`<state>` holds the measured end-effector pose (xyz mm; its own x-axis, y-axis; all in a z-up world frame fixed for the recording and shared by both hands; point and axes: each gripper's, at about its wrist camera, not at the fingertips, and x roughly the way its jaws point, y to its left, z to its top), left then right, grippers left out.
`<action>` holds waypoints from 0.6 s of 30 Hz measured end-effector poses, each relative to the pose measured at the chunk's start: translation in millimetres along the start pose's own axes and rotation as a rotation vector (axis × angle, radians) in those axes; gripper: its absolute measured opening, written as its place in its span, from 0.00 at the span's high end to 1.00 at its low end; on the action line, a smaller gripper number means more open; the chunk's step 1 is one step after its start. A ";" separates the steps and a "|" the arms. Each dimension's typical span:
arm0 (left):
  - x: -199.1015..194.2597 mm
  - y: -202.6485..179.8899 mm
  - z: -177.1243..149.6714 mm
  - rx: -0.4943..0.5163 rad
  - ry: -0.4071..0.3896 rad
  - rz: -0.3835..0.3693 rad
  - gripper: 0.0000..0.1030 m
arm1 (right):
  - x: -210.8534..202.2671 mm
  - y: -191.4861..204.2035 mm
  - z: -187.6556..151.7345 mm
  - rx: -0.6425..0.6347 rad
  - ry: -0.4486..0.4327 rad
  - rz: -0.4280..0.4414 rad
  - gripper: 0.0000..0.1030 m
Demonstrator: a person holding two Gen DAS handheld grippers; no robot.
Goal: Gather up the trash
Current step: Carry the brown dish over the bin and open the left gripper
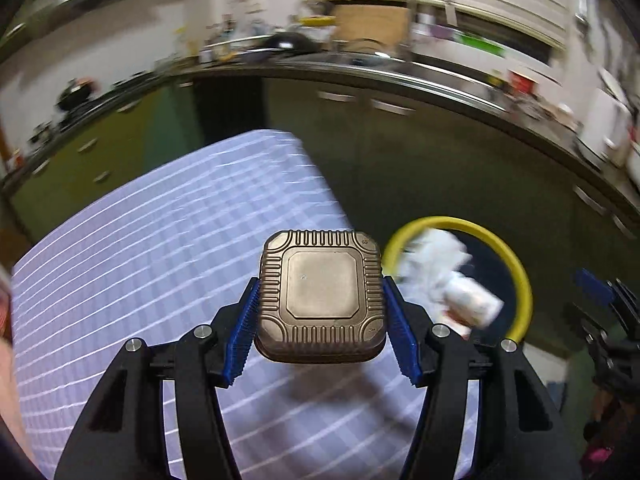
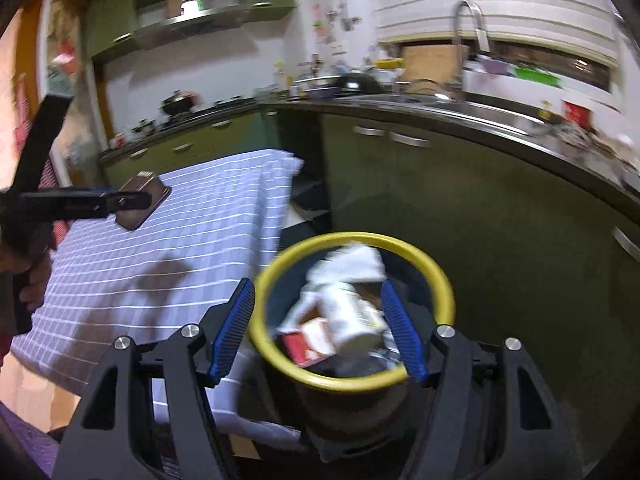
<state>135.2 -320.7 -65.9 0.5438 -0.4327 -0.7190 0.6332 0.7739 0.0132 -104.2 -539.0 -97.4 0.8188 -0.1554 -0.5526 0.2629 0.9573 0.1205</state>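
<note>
Carry the tray to the bin
Left fingers point(image 1: 320, 316) clamp the tray point(image 1: 322, 294); clear the worktop point(image 1: 140, 260) edge, release over the bin point(image 2: 352, 382); right fingers point(image 2: 316, 330) apart, empty.

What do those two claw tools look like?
Both match: the left gripper and right gripper have black angular linkage arms with round silver pivot pins, and ribbed blue pads lining each finger. No cables or markings show.

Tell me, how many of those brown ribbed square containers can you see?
1. The brown ribbed container is clamped in the left gripper above the checked tablecloth. Others could lie buried in the yellow-rimmed bin.
</note>
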 end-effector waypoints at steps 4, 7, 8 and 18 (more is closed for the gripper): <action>19.3 -49.9 13.2 0.055 0.045 -0.097 0.43 | -5.9 -28.7 -4.4 0.064 -0.014 -0.047 0.39; 31.5 -84.2 22.9 0.106 0.065 -0.139 0.43 | -8.5 -42.9 -8.1 0.086 -0.021 -0.068 0.39; 35.7 -92.2 24.2 0.114 0.072 -0.151 0.43 | -9.0 -46.5 -9.7 0.090 -0.022 -0.070 0.39; 103.3 -173.0 44.0 0.195 0.193 -0.238 0.42 | -13.1 -71.6 -20.7 0.132 -0.028 -0.095 0.38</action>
<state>106.1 -519.7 -111.9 0.2668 -0.4805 -0.8354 0.8326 0.5515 -0.0514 -144.4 -600.4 -115.8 0.8003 -0.2521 -0.5441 0.4031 0.8979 0.1770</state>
